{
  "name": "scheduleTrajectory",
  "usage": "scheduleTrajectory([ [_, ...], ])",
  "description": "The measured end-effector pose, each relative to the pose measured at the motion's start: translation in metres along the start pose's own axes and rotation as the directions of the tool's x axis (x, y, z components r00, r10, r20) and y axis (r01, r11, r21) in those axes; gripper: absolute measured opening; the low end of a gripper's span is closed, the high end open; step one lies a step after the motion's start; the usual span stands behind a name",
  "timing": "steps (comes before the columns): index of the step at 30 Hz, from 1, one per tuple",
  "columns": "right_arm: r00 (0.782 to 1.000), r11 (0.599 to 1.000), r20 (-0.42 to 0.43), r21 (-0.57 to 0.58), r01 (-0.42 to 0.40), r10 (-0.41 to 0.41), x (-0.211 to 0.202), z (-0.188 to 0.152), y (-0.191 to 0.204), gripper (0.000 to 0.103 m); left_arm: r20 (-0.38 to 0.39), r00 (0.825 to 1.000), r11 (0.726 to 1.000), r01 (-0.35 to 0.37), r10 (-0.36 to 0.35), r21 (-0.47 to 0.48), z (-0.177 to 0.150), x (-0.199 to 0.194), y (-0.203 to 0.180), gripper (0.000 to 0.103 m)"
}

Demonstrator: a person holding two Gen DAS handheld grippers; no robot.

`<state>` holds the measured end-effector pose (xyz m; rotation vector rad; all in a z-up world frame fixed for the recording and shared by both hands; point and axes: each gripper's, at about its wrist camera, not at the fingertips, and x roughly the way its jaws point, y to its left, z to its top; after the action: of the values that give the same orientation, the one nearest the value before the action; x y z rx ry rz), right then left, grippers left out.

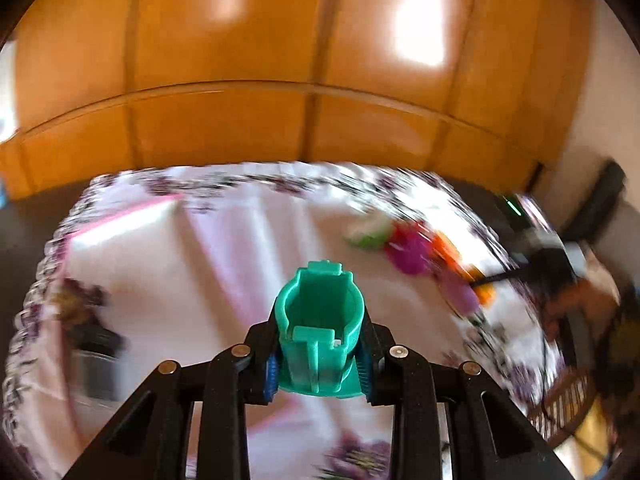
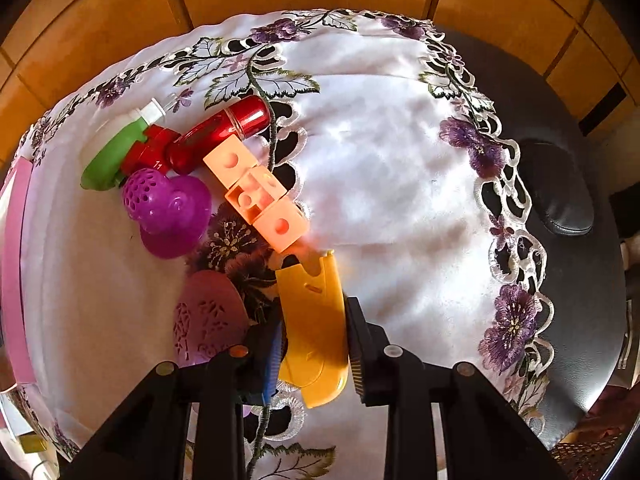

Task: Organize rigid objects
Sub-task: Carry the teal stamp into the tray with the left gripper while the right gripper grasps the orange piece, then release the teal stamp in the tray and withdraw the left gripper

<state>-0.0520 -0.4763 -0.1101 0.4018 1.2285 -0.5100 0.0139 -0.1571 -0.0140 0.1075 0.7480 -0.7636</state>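
Note:
My left gripper (image 1: 320, 364) is shut on a teal plastic holder (image 1: 320, 320) and holds it above the white embroidered cloth (image 1: 224, 264). My right gripper (image 2: 314, 356) is shut on a yellow plastic piece (image 2: 312, 324) low over the cloth (image 2: 392, 168). Ahead of it lie an orange block toy (image 2: 256, 196), a red cylinder (image 2: 220, 136), a green and white bottle (image 2: 120, 148), a purple perforated piece (image 2: 168, 208) and a pink oval piece (image 2: 208, 316). In the blurred left wrist view the same cluster (image 1: 416, 248) lies at right.
The cloth covers a dark round table (image 2: 568, 280) in front of wooden cabinets (image 1: 240, 60). A pink strip (image 2: 16, 264) lies at the cloth's left edge. A black pad (image 2: 560, 192) sits on the table's right side.

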Motion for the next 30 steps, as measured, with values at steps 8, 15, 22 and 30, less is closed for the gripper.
scheduleTrajectory([
  [8, 1.0, 1.0, 0.013, -0.005, 0.0, 0.0, 0.0, 0.001, 0.001, 0.028, -0.05, 0.985, 0.975, -0.171, 0.165, -0.145, 0.039, 0.021, 0.115, 0.03],
  [15, 1.0, 1.0, 0.028, -0.024, 0.013, -0.012, 0.0, 0.0, 0.007, 0.028, -0.105, 0.974, 0.951, -0.22, 0.201, -0.217, 0.056, 0.059, 0.164, 0.03],
  [22, 0.999, 0.999, 0.036, -0.033, 0.012, -0.011, 0.0, 0.0, 0.008, 0.028, -0.212, 0.94, 0.918, -0.316, 0.268, -0.241, 0.048, 0.099, 0.19, 0.033],
  [30, 0.999, 0.999, 0.04, -0.046, 0.014, -0.012, 0.0, 0.001, 0.009, 0.028, -0.162, 0.942, 0.902, -0.33, 0.295, -0.278, 0.039, 0.074, 0.193, 0.054],
])
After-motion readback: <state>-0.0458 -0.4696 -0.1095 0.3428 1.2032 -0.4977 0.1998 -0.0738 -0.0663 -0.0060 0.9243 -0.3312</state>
